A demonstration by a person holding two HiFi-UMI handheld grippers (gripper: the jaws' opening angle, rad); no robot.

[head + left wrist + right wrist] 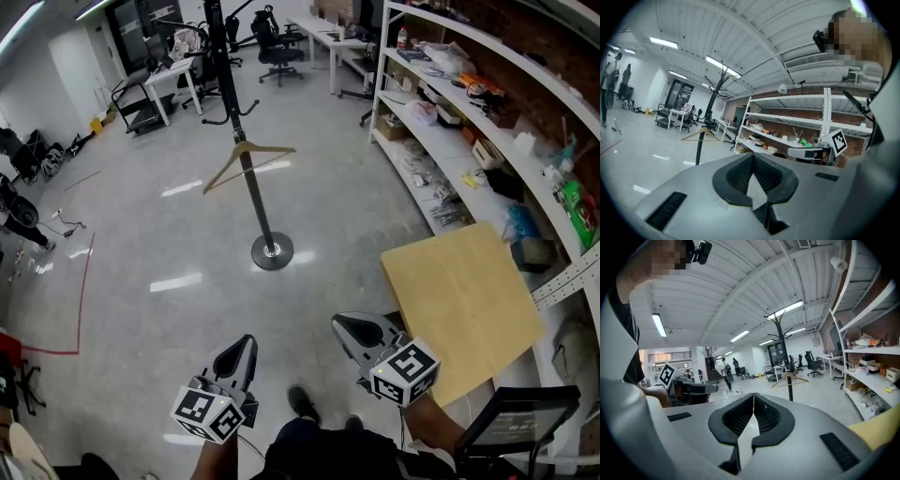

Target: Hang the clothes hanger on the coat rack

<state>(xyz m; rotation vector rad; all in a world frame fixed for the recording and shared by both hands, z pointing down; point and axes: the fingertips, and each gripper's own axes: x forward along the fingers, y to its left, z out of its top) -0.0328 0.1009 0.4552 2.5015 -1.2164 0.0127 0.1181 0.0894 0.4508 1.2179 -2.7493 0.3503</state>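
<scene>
While both tools sit low in front of me, the left gripper [246, 345] and the right gripper [349, 326] are each fully closed, pads meeting at the tips, with nothing between them in either gripper view. The hanger [225, 167] is well apart from both, out across the bare floor, resting against the pole of the coat rack [259, 202] about midway up, its 2 arms sloping down to either side. From here it looks hung on the rack, though I cannot make out what its hook sits on. I judge it to be a light, stiff wooden hanger: it should not flex, but smooth wood could slip or swing in a narrow pinch. If I need to reseat it, I would open 1 gripper and take it at the neck just under the hook, where the arms join.
</scene>
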